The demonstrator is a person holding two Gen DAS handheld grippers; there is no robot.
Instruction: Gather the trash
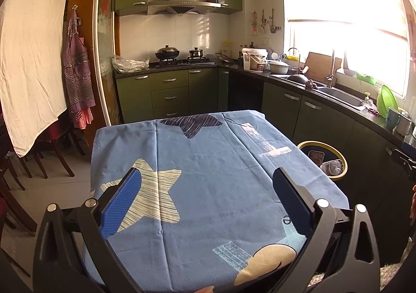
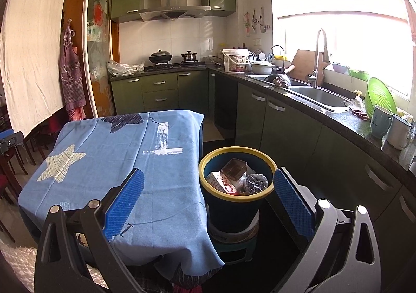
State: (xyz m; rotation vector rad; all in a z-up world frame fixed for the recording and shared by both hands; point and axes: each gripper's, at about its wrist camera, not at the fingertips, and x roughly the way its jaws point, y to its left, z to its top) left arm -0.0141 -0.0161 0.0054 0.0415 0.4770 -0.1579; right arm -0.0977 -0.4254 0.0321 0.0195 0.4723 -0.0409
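Evidently the trash [image 2: 235, 178] already lies in the bin [image 2: 270, 163] beside the cloth-covered bench [image 1: 208, 176]. Both the left gripper [image 1: 206, 199] and right gripper [image 2: 208, 196] show jaws open and empty. Risk: snagging the draped cloth, or toppling the bin, raised on a stool.

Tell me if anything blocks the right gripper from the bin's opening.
Nothing visible does. The right gripper is open and empty, and the bin beside the table is uncovered, with a carton, tray and bottle inside.
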